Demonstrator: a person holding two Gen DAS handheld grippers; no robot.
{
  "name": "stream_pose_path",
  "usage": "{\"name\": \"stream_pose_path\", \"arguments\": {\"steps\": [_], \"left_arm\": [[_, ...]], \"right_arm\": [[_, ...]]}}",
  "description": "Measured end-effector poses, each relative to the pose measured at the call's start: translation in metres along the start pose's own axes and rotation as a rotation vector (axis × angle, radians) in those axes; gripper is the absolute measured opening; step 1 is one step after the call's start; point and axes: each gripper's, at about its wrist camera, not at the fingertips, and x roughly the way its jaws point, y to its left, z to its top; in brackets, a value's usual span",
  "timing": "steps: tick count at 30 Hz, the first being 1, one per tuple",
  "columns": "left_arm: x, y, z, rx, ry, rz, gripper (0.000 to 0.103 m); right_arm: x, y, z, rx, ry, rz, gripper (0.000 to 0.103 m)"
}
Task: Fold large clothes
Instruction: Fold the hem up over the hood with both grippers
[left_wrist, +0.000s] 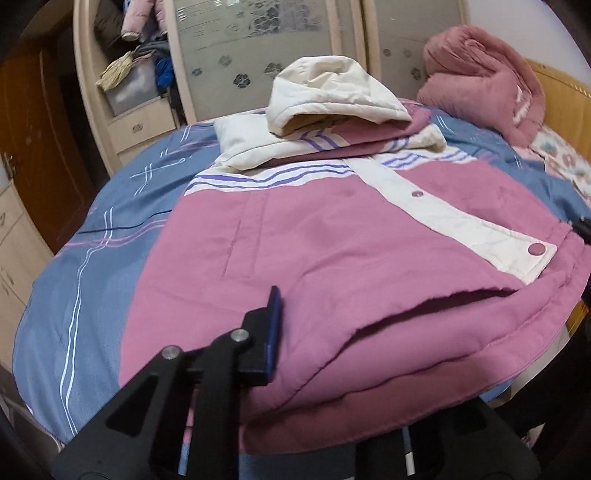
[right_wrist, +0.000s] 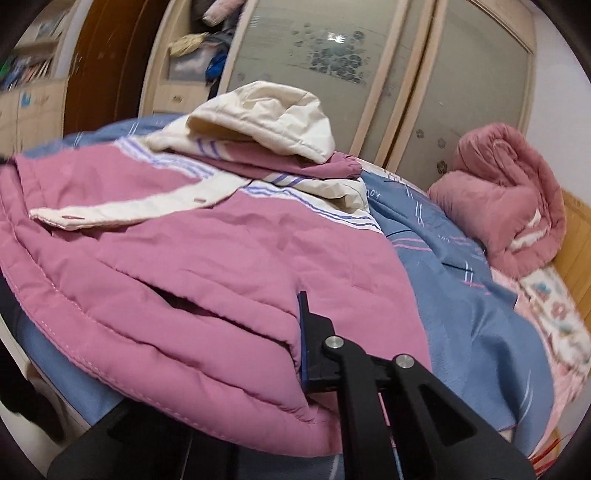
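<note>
Left tongs at 6 o'clock, clamped on hem of pink jacket; only one finger shows, other buried under padding. Jacket lies flat on bed, sleeves already crossed over chest, cream hood up at 12. Right tongs same deal, gripping hem on its side. My guess: lift both corners level, carry hem toward hood, keep edges lined up so padding doesn't bunch.
</note>
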Motion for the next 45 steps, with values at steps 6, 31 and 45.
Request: {"name": "stream_pose_path", "arguments": {"steps": [6,31,45], "left_arm": [[-0.017,0.005,0.020,-0.043,-0.037,-0.005,0.016],[0.174,0.072,0.376,0.027,-0.126,0.131,0.015],[0.319,0.081,0.363,0.113,-0.068,0.276,0.101]], "right_arm": [[-0.015,-0.015,0.023,0.083,-0.073,-0.008,0.005],[0.233,-0.116,0.335,0.112,-0.119,-0.001,0.006],[0.360,-0.115,0.326,0.113,-0.016,-0.100,0.097]]}}
